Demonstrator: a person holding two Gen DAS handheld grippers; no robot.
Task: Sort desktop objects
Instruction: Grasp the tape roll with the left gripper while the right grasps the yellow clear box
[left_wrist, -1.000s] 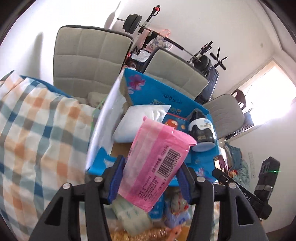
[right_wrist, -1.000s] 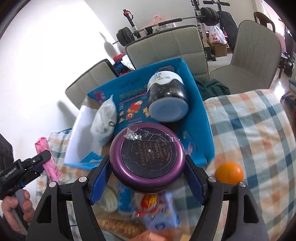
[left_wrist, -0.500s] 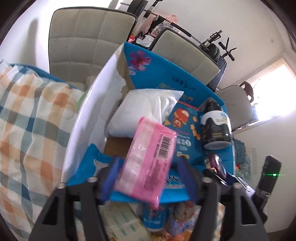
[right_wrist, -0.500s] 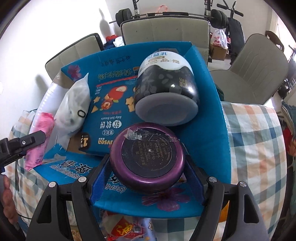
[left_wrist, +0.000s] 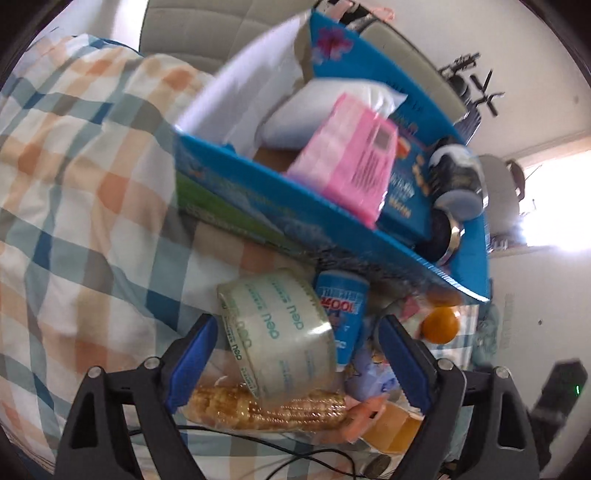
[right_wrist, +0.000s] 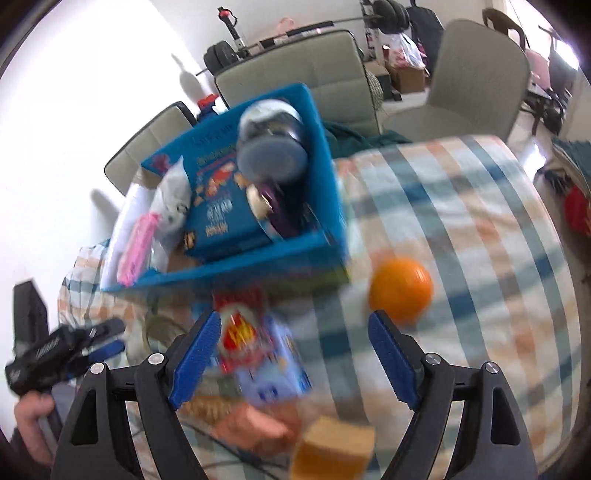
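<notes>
Hovering over the tape roll (left_wrist: 277, 332), the left gripper (left_wrist: 295, 354) is opening, its jaws astride the roll without touching; the next move seems a closing on it. The pink packet (left_wrist: 347, 173) lies in the blue box (left_wrist: 332, 221). The right gripper (right_wrist: 295, 354) is opening too, holding nothing, near the orange (right_wrist: 400, 290).

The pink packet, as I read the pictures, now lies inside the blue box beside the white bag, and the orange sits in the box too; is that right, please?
Not quite. The pink packet does lie in the blue box beside the white bag, but the orange sits outside the box, on the checked cloth. The right wrist view shows this most clearly.
</notes>
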